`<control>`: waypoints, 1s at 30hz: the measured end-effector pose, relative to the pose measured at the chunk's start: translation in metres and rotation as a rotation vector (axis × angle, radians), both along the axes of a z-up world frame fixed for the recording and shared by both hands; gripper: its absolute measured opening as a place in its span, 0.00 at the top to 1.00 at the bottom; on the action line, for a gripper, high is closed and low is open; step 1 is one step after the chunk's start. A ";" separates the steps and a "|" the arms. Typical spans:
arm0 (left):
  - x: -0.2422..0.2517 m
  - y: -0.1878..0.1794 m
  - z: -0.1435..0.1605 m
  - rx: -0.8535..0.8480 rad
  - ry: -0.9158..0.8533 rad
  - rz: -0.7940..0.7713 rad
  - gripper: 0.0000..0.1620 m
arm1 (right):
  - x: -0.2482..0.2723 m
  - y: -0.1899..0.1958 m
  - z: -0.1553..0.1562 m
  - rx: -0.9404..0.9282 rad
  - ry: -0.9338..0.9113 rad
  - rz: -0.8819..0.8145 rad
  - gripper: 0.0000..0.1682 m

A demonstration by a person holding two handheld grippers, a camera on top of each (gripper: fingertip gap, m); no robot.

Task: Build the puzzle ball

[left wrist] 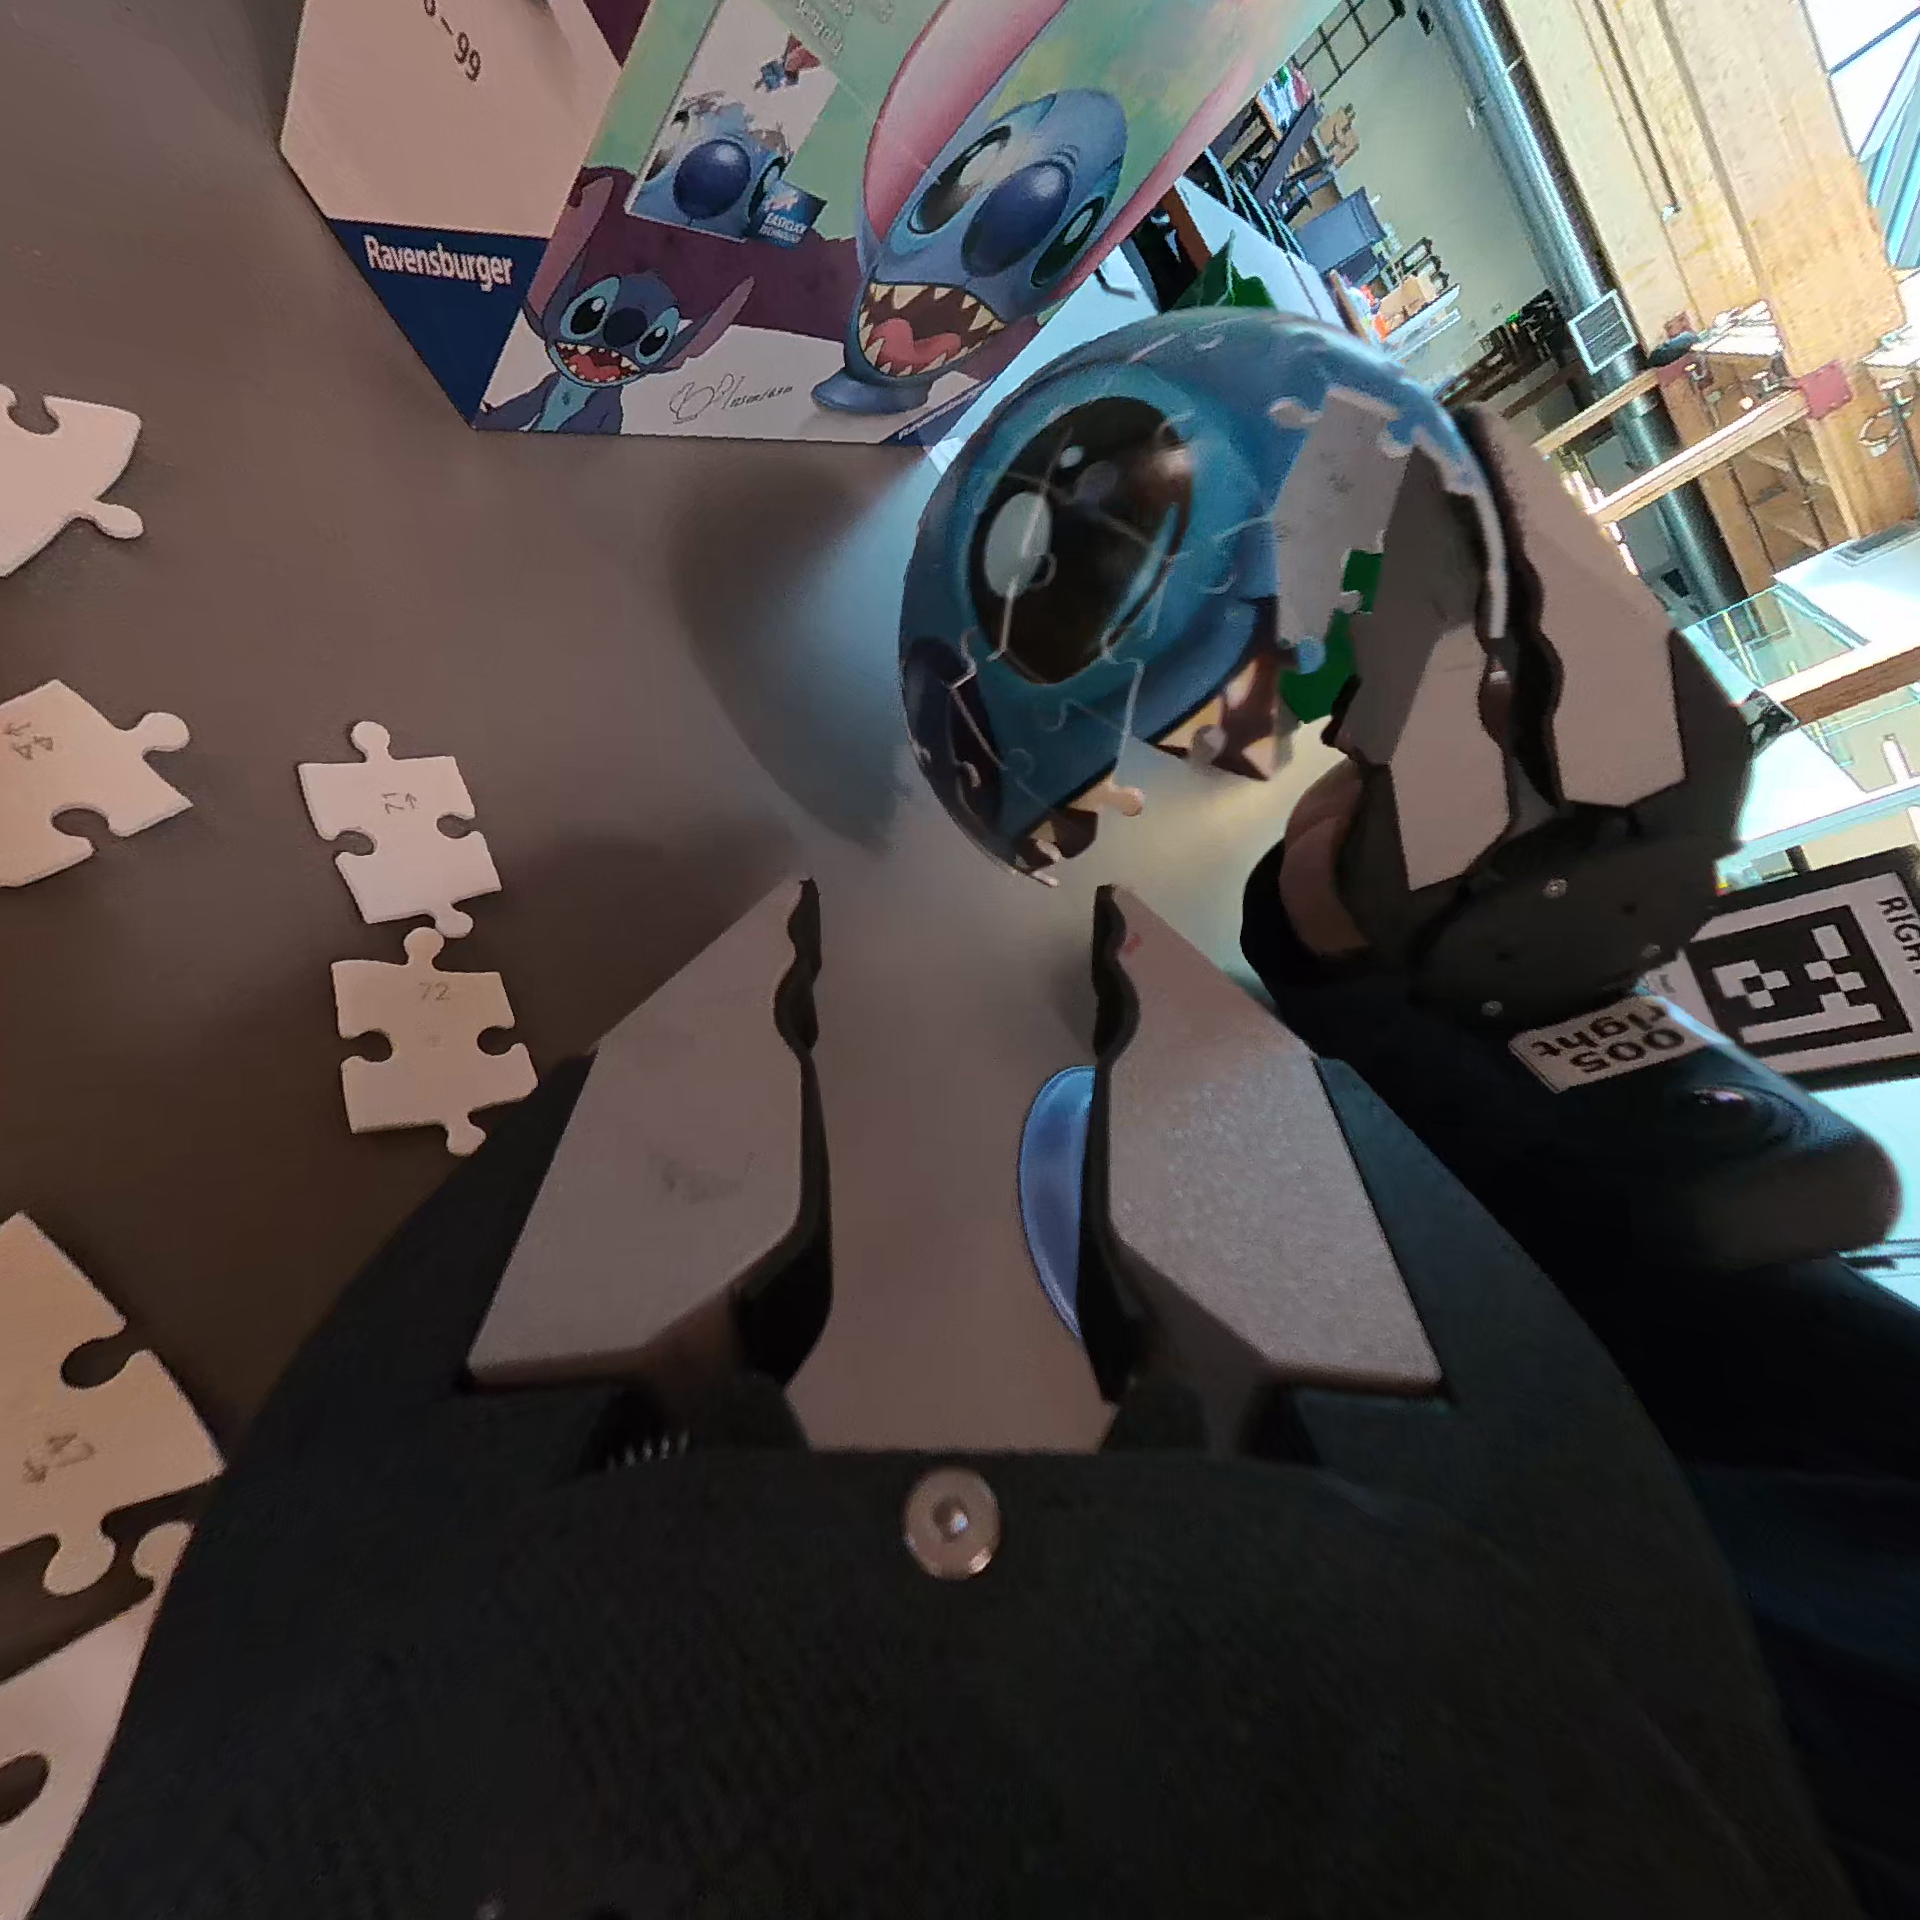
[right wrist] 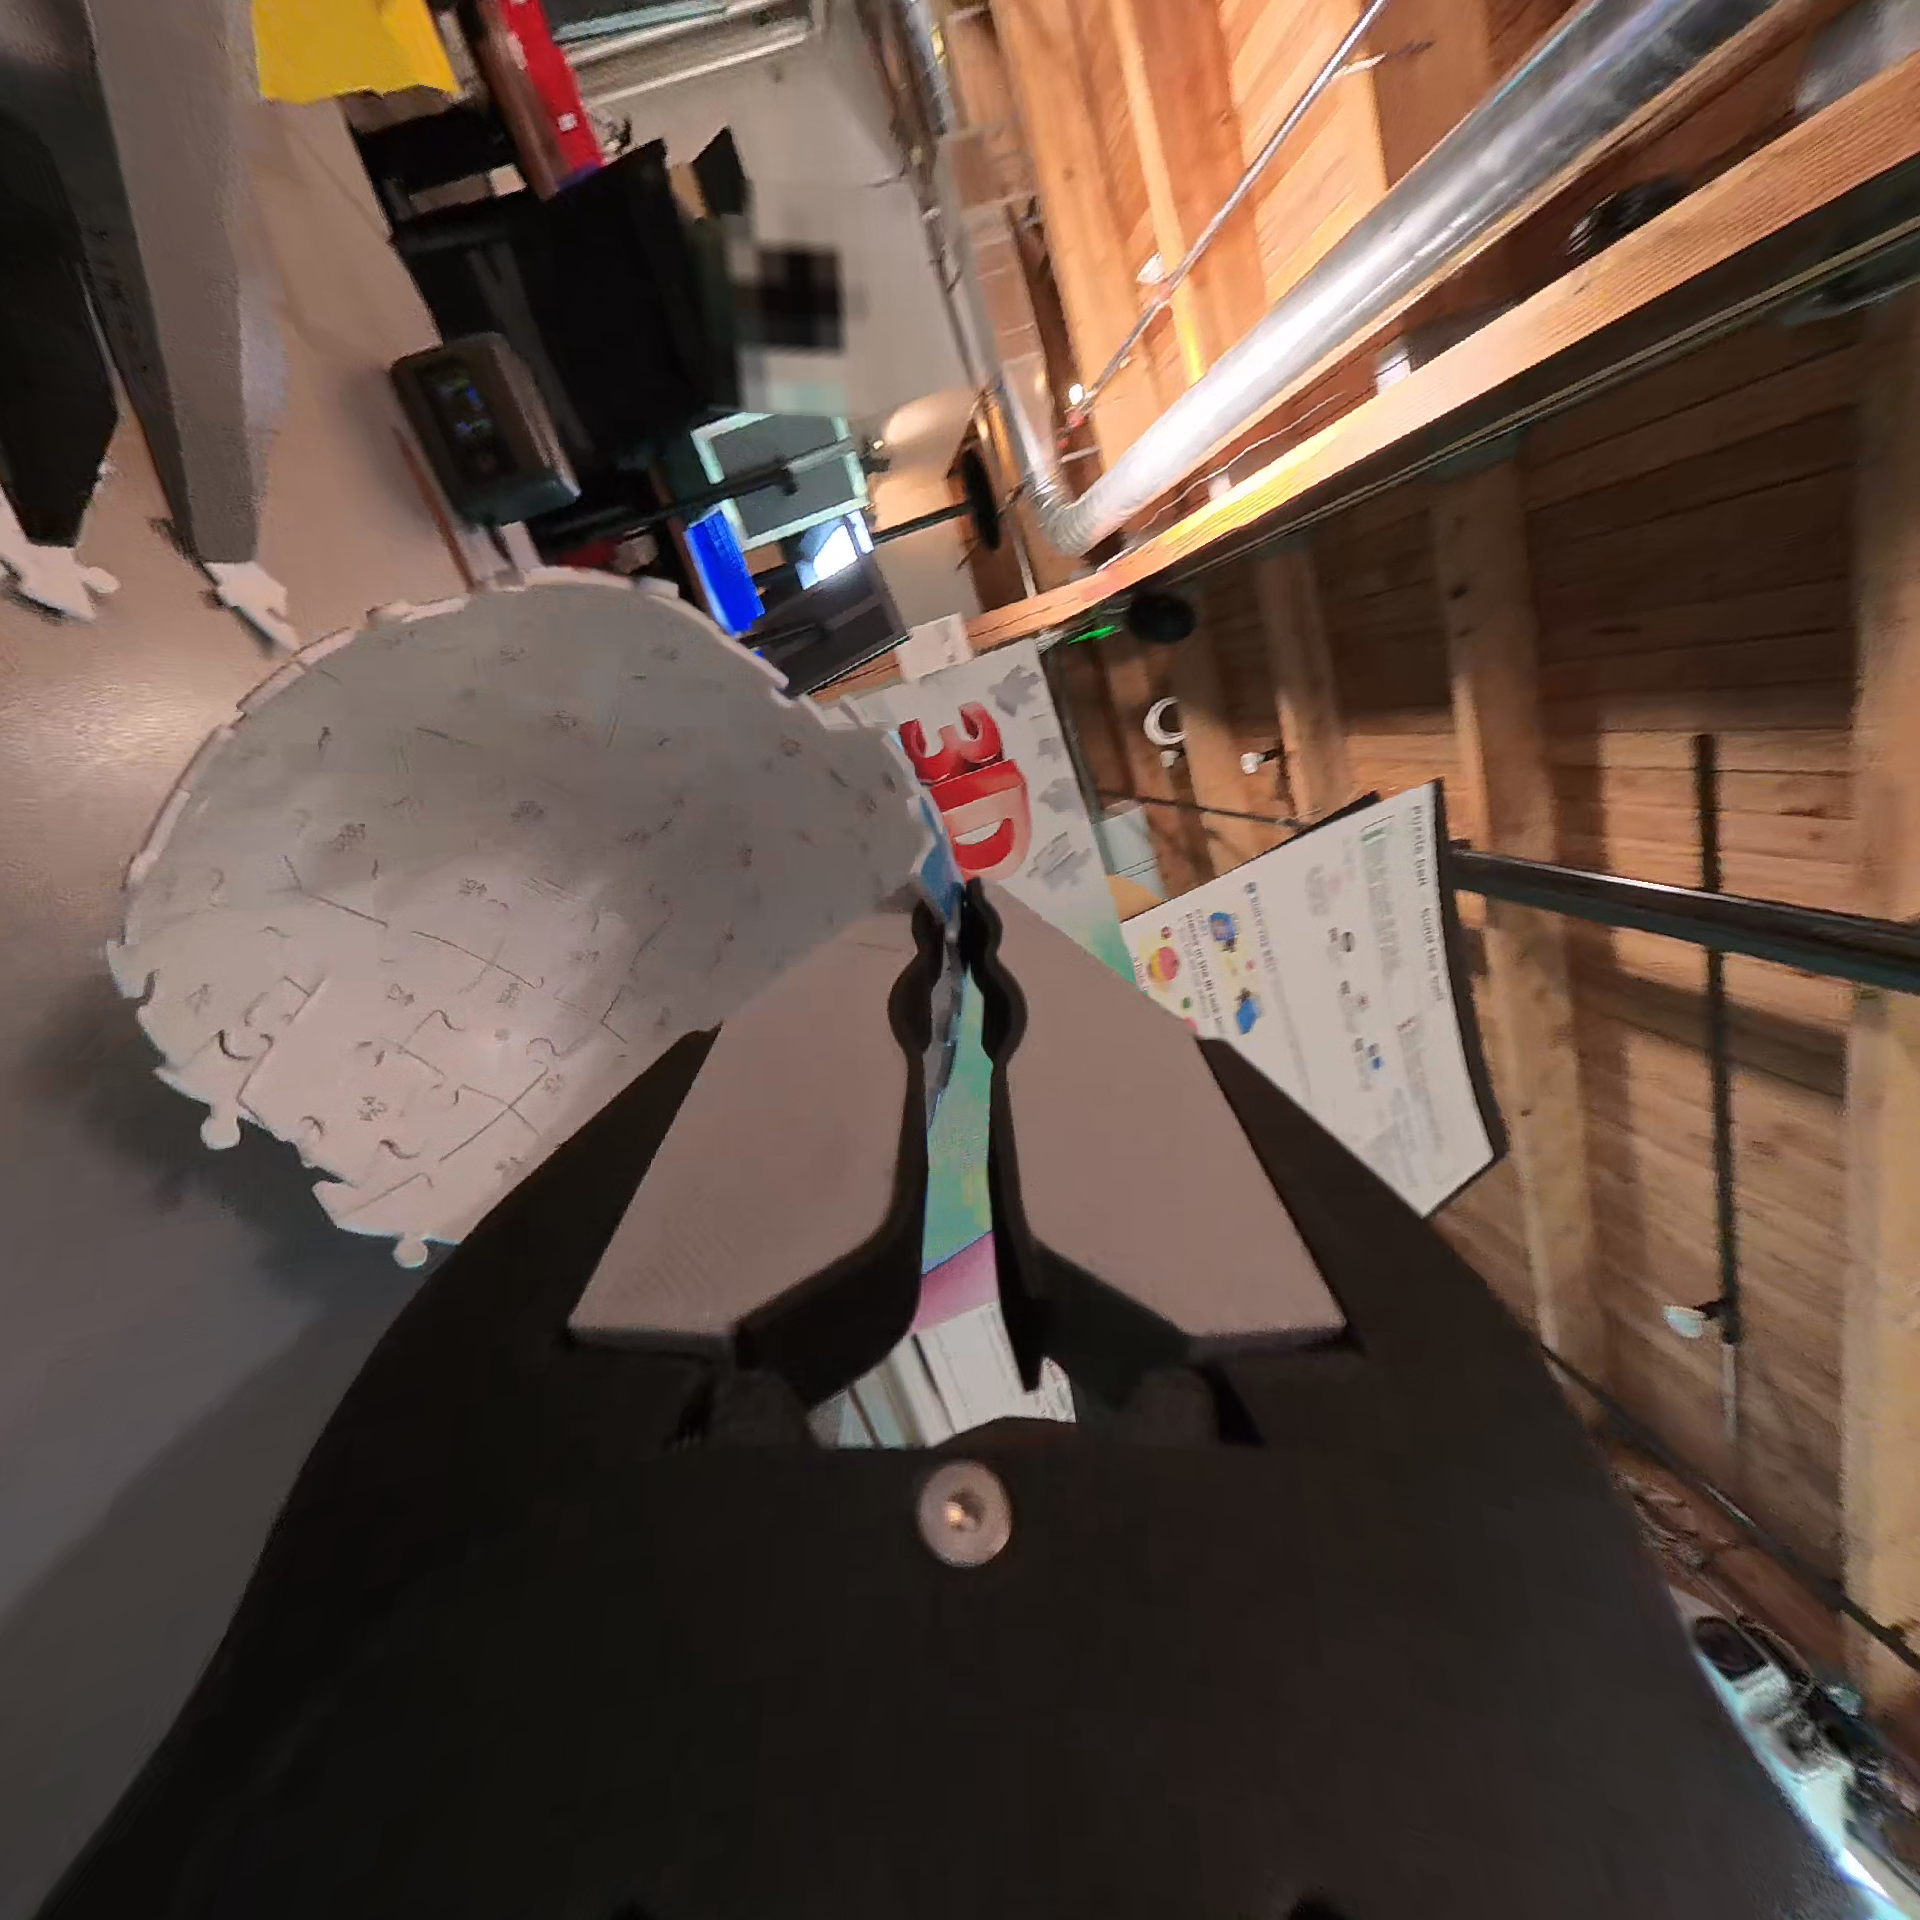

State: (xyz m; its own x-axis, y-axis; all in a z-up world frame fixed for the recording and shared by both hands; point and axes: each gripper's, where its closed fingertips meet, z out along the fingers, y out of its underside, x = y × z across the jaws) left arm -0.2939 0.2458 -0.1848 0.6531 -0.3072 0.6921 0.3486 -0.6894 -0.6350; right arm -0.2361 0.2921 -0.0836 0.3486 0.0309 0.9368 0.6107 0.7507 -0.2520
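Observation:
The partly built puzzle ball (left wrist: 1101,623) is a blue shell with a big dark eye, held in the air above the table. Its white numbered inside (right wrist: 499,894) faces the right wrist view. My right gripper (right wrist: 961,920) is shut on the shell's rim, one finger inside and one outside; it also shows in the left wrist view (left wrist: 1455,488). My left gripper (left wrist: 956,914) is open and empty just below the ball, not touching it. Several loose white pieces lie face down at the left, the nearest two (left wrist: 400,821) (left wrist: 431,1039) beside the left finger.
The puzzle box (left wrist: 727,208) stands on the grey table (left wrist: 260,364) behind the ball. A blue curved stand part (left wrist: 1051,1174) lies under my left gripper. A hand (left wrist: 1320,862) holds the right gripper. An instruction sheet (right wrist: 1320,997) shows behind the right fingers.

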 end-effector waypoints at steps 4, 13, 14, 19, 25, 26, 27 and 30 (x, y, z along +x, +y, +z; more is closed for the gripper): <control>0.002 0.001 -0.006 -0.014 0.008 -0.002 0.68 | 0.004 -0.007 0.004 0.131 0.043 0.020 1.00; 0.006 0.002 -0.011 -0.024 0.002 -0.011 0.69 | 0.005 -0.004 -0.002 0.208 0.028 0.032 1.00; 0.006 0.002 -0.011 -0.025 0.001 -0.010 0.69 | 0.005 -0.005 0.001 0.222 0.032 0.033 1.00; 0.003 0.002 -0.011 -0.021 -0.006 0.002 0.69 | 0.005 -0.011 0.016 0.292 0.074 0.058 1.00; 0.001 0.002 -0.012 -0.021 -0.023 0.012 0.69 | 0.005 -0.009 0.015 0.335 0.073 0.075 1.00; 0.001 0.002 -0.013 -0.024 -0.024 0.012 0.69 | 0.006 -0.008 0.018 0.321 0.088 0.075 1.00; 0.002 0.002 -0.014 -0.028 -0.025 0.009 0.69 | 0.005 -0.007 0.016 0.308 0.085 0.077 1.00; 0.002 0.002 -0.015 -0.031 -0.023 0.007 0.69 | 0.000 -0.004 0.012 0.365 0.054 0.060 1.00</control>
